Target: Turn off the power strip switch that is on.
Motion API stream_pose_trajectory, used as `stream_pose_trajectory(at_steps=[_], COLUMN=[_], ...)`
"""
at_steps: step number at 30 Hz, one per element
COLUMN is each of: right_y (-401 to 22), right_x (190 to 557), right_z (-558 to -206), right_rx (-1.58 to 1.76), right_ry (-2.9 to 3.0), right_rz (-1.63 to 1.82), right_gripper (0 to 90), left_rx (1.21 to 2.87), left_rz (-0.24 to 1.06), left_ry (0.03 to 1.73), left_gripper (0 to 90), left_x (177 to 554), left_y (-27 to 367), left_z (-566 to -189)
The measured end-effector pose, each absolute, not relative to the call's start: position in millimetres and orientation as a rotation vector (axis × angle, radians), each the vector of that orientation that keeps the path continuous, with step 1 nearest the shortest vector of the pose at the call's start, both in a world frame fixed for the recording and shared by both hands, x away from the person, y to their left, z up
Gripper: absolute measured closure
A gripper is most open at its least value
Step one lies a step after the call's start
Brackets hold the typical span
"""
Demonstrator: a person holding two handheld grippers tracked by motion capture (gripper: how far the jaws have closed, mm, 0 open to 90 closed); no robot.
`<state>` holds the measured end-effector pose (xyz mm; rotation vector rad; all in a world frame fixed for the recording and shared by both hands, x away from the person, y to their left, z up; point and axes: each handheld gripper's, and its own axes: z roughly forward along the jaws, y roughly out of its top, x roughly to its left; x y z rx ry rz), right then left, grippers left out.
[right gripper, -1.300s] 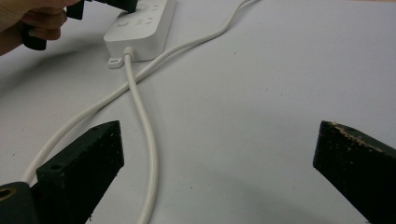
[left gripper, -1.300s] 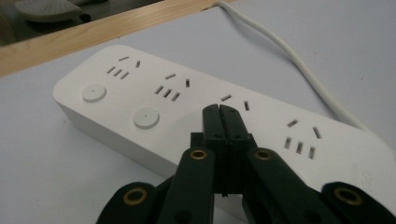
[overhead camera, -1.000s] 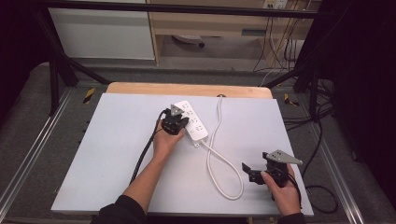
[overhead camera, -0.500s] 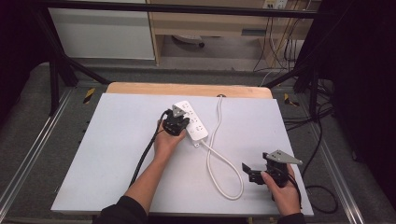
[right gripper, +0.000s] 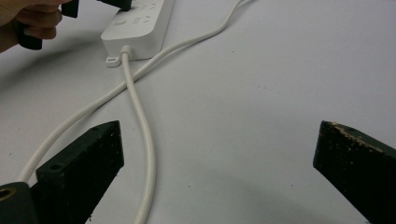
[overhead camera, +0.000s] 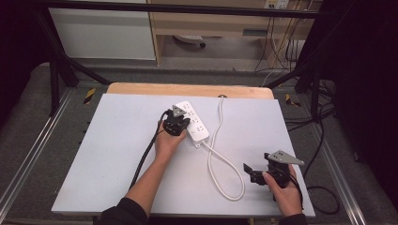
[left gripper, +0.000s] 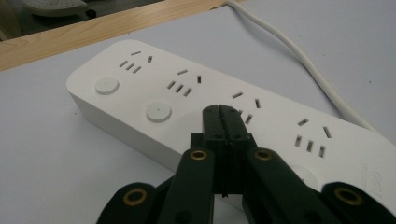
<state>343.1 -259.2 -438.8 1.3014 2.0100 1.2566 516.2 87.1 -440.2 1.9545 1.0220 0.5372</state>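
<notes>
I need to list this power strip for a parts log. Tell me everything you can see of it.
The power strip is a white, smooth, plastic-looking bar with rounded corners, lying flat and aslant on the pale table. Its top carries rows of socket slots and round white buttons. A white cord leaves one end beside a small loop tab, curls over the table and crosses itself. The left gripper, jaws closed, is at its top face; whether it touches cannot be told.
</notes>
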Motion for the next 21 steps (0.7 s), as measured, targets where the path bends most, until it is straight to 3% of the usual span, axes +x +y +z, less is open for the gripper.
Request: stream_pose_trajectory(at_steps=[21], right_y=[-259.9], right_x=[343.5], right_z=[-438.8], right_rx=[1.300], right_ry=[2.010], right_rz=[1.256], right_gripper=[2.5], left_rx=[1.947], left_rz=[0.528], left_ry=[1.022], left_gripper=[90.0], left_x=[516.5], left_y=[87.7], left_z=[-440.7])
